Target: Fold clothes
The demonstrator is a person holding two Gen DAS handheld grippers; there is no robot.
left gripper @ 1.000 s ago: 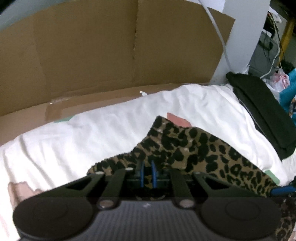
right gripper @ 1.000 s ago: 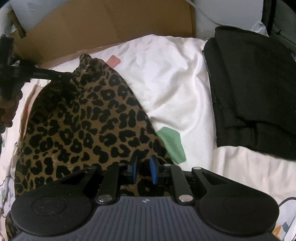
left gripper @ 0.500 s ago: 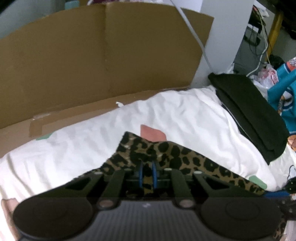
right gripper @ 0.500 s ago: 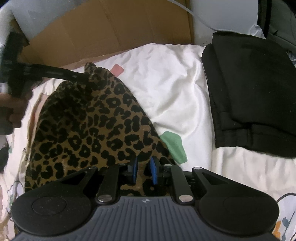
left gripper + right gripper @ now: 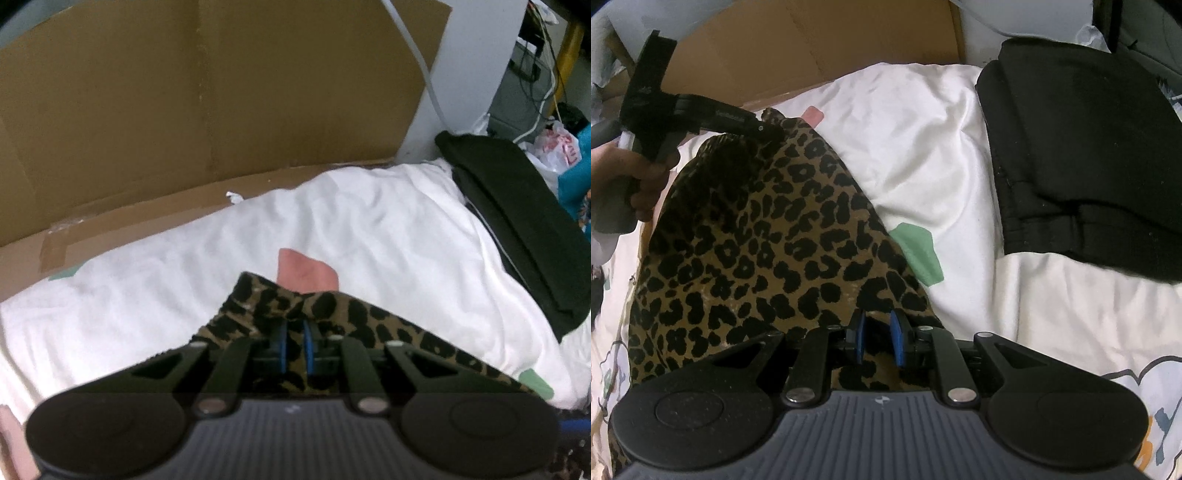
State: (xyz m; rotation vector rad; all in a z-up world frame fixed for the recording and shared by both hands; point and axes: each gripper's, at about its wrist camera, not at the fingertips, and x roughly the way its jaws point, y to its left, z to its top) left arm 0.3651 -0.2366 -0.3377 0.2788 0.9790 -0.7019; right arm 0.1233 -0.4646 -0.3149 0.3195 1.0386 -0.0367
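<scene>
The near edge of the leopard-print garment is disappearing under the housing of the right tongs, so its full outline cannot be made out. The left tongs are pinching the garment's far corner between blue pads; in the right wrist view that grip point is lying in shadow. The right tongs are closing on the near right corner, cloth bunched between the pads. The garment is lying on the left of the white bedsheet, spotted black on tan. A folded black garment is sitting at far right, partly cropped.
</scene>
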